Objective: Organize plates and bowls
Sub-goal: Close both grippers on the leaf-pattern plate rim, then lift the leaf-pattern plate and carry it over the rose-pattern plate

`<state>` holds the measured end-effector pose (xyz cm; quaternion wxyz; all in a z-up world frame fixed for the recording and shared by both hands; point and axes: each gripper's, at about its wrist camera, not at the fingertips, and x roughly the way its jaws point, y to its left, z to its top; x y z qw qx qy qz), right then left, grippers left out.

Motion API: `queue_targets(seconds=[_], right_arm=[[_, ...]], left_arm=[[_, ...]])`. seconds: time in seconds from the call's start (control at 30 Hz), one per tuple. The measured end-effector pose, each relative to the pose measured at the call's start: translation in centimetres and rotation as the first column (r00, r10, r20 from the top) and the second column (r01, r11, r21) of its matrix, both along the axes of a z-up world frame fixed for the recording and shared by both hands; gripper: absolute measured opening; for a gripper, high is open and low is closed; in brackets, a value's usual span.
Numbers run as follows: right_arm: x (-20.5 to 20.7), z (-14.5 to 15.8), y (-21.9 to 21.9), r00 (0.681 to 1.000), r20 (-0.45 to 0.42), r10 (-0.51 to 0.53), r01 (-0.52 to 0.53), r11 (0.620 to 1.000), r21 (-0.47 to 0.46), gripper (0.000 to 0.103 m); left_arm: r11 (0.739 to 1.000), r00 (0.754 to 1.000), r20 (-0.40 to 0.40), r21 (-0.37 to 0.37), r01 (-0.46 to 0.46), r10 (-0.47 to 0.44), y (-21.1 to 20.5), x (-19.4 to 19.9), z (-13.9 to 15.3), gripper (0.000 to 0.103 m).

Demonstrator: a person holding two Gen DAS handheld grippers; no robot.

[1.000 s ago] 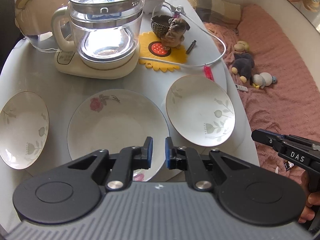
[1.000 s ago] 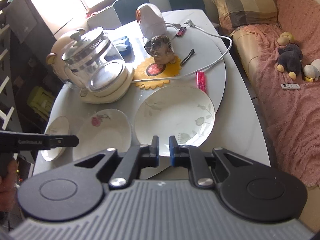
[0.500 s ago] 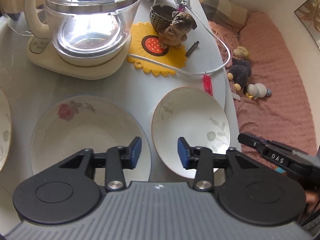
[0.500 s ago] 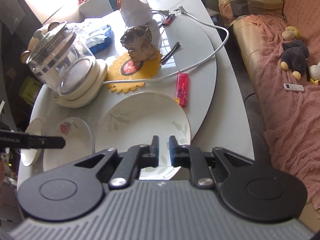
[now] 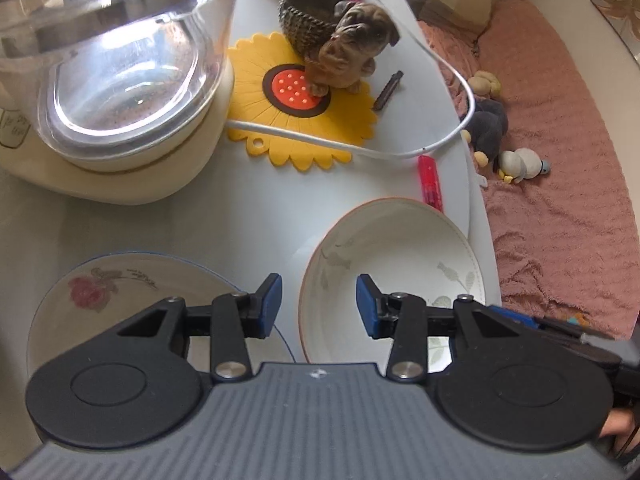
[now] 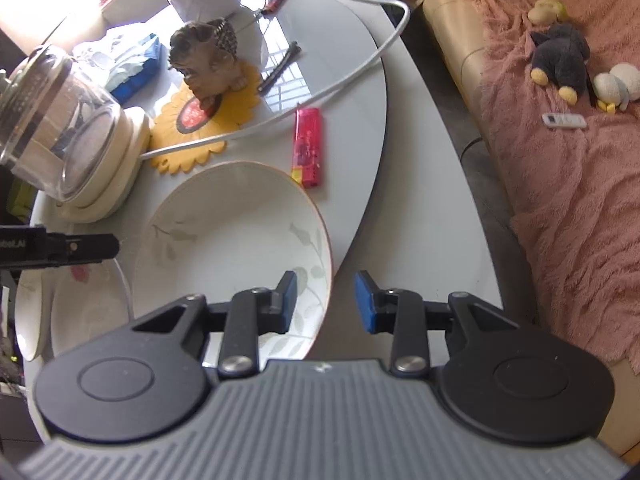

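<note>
With nothing yet gripped, I straddle the leaf-pattern bowl point(image 6: 232, 240) on the counter point(image 6: 420, 264) with both tools, left tool point(image 5: 319, 305) at its left rim, right tool point(image 6: 326, 301), jaws just parted, at its right rim, for a two-sided lift.

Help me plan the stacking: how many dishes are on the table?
3: leaf-pattern dish nearest the table's right edge, rose plate left of it, a third dish at the far left, mostly cut off.

On the table point(image 5: 256, 216), rose plate point(image 5: 120, 300) lies left of leaf bowl point(image 5: 400, 264), lighter point(image 5: 430, 180) just behind the bowl, kettle point(image 5: 108, 80) behind the plate, sunflower mat point(image 5: 280, 128) right of kettle, dog figurine point(image 5: 352, 56) on the mat, cable point(image 5: 320, 142) across it.
</note>
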<state>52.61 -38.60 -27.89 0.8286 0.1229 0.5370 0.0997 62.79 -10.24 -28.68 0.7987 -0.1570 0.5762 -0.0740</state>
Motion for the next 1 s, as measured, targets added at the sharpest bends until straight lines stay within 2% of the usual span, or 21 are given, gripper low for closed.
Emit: queue_targets(seconds=[0.13,0.3,0.4,0.47,0.6,0.67,1.0], right_arm=[[0.5,-1.2,0.0,0.999,-0.051,-0.004,0.006,1.0,0.028,0.035],[0.9,-1.8,-0.3,0.997,-0.078,-0.022,0.028,0.997,0.078,0.034],[1.1,-1.8,-0.3,0.997,-0.079,-0.025,0.033,0.994,0.101,0.025],[1.3,-1.9,-0.1,0.996,-0.086,-0.024,0.033,0.994,0.106,0.023],[1.3,-2.3,-0.1,0.995,-0.092,-0.024,0.034,0.993,0.111,0.02],[1.1,-2.7,-0.3,0.993,-0.109,-0.038,0.052,0.99,0.13,0.019],[1.0,-3.2,-0.6,0.994,-0.094,-0.046,0.06,0.986,0.157,0.017]], left_arm=[[0.999,1.0,-0.022,-0.039,0.008,-0.009,-0.6,0.9,-1.1,0.046],[1.0,0.999,-0.038,-0.008,0.022,-0.023,-1.6,1.5,-2.3,0.044],[0.999,0.999,-0.041,0.023,0.028,-0.027,-2.0,1.9,-3.0,0.034],[0.999,0.999,-0.047,0.027,0.022,-0.021,-1.9,2.1,-3.3,0.029],[1.0,0.998,-0.056,0.008,0.021,-0.02,-1.7,2.3,-3.9,0.028],[0.999,0.998,-0.066,0.018,0.026,-0.025,-1.8,2.4,-4.2,0.024],[0.998,0.997,-0.071,0.044,0.042,-0.039,-2.3,2.4,-4.6,0.021]])
